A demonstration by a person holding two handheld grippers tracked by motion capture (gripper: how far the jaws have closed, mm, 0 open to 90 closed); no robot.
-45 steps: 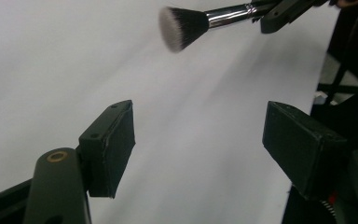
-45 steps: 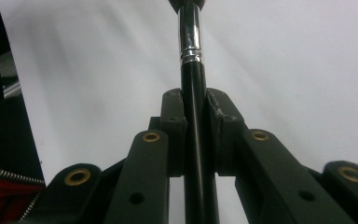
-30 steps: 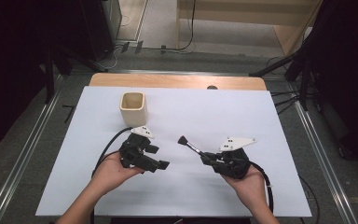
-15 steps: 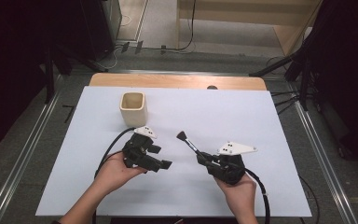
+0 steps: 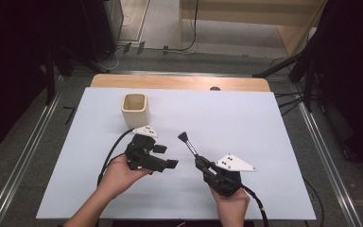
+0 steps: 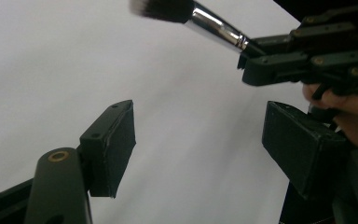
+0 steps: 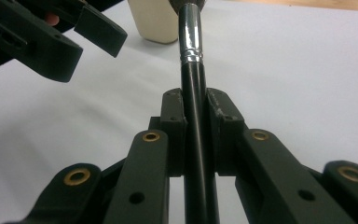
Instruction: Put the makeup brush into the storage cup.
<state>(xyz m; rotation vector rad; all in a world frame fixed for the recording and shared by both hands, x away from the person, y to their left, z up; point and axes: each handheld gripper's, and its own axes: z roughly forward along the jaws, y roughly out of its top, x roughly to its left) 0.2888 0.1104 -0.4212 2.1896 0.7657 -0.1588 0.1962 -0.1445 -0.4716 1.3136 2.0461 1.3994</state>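
R hand (image 5: 230, 203): near edge of counter, gripping right tongs from behind, cable trailing back off the edge.
Right tongs (image 5: 202, 162): clamped tight on the black handle of a brush; grey three-cornered plate on top; pointed fwd and to the person's left. Own view (image 7: 195, 109): handle runs straight up btwn both pads, pads pressed on each side.
Brush (image 5: 189, 144): makeup-type, black handle, silver ferrule, dark bristle tip. Sticks out ahead of right tongs, held off the counter, tip aimed toward cup side. Left gripper view (image 6: 200, 18): bristles top centre, ferrule leading into the other tongs.
L hand (image 5: 118, 172): near-left, wrapped around left tongs.
Left tongs (image 5: 165, 156): apart, nothing btwn them; pointing right, toward brush. Own view (image 6: 200, 144): wide gap, bare white surface btwn pads.
Brush vs left tongs: brush near, just ahead/right of their tips, not touching.
Counter (image 5: 246, 118): white sheet, wooden strip at far edge.
Cup (image 5: 135, 109): cream, squarish, upright, open top; far-left, beyond left tongs, apart from brush tip.
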